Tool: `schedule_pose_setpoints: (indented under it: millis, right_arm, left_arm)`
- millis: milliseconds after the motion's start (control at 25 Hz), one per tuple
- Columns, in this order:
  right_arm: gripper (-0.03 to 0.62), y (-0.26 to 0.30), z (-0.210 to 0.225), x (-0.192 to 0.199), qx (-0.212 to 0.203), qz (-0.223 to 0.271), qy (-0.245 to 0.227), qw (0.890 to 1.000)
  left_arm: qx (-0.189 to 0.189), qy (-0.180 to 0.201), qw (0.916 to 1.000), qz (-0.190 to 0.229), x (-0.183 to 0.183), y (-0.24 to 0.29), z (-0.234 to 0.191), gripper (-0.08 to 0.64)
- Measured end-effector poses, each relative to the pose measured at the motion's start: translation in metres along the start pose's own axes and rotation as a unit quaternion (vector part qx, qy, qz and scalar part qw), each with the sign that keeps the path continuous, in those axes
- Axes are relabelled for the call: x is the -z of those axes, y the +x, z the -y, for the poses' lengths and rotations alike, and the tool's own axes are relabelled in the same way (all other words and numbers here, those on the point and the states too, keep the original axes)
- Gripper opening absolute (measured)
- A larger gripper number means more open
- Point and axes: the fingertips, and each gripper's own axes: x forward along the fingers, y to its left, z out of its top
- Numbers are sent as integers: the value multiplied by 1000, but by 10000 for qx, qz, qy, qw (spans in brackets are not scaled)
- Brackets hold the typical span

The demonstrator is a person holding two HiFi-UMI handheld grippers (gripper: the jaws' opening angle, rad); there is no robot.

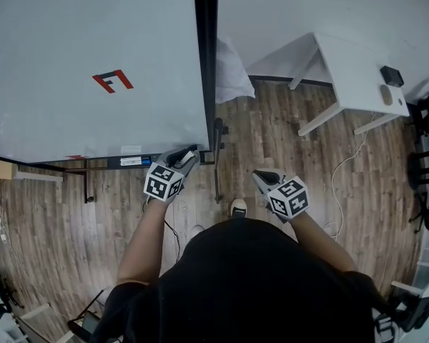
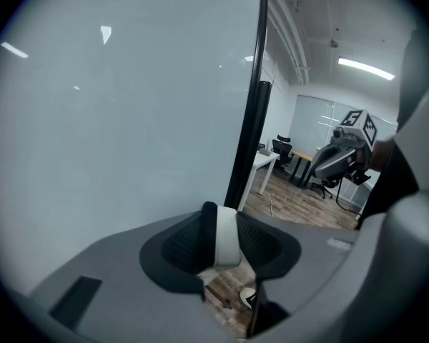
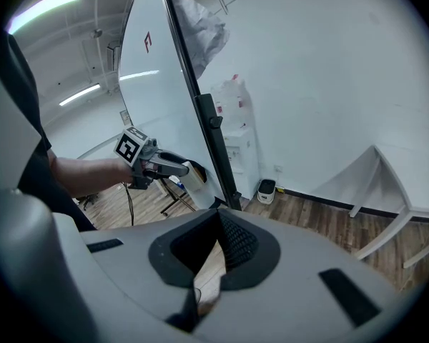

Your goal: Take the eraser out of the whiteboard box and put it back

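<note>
My left gripper [image 1: 186, 156] hangs just below the whiteboard's [image 1: 93, 63] lower right corner and is shut on the eraser. In the left gripper view the eraser [image 2: 226, 238] stands upright between the pads, with a white body and a black felt side. The right gripper view shows the same gripper [image 3: 173, 166] with the white eraser [image 3: 195, 179] sticking out of its tips. A black tray [image 1: 129, 161] runs along the board's bottom edge, left of the gripper. My right gripper [image 1: 263, 177] hovers over the floor to the right, its pads meeting at the tips with nothing between them.
The board's black frame post [image 1: 206, 56] and stand leg [image 1: 217, 159] rise between the two grippers. A white table [image 1: 357, 70] stands at the right, with a cable [image 1: 336, 177] on the wood floor and office chairs [image 1: 425, 113] at the far right edge.
</note>
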Motion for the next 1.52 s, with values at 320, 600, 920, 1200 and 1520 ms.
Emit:
schedule_pose_setpoints:
  millis: [320,600,920,1200,1520]
  right_arm:
    - [-6,3,4,7,-7,-72,62,10000]
    - [-6,5,9,10,-8,-106,87,9999]
    - [-6,7,12,15,-22,-135,104,9999]
    - [-6,8,15,19,-43,-141,143,9998]
    - [-6,9,17,22,-64,-146,169,9997]
  left_arm:
    - [73,-95,9998,-126,9,12,-2,153]
    - [66,-154,9996,-233,18,21,-5,153]
    - [44,-169,9992,-352,26,29,-7,153]
    - [36,-174,9988,-447,29,34,-7,153]
    - [42,-230,9983,-538,36,40,-8,153]
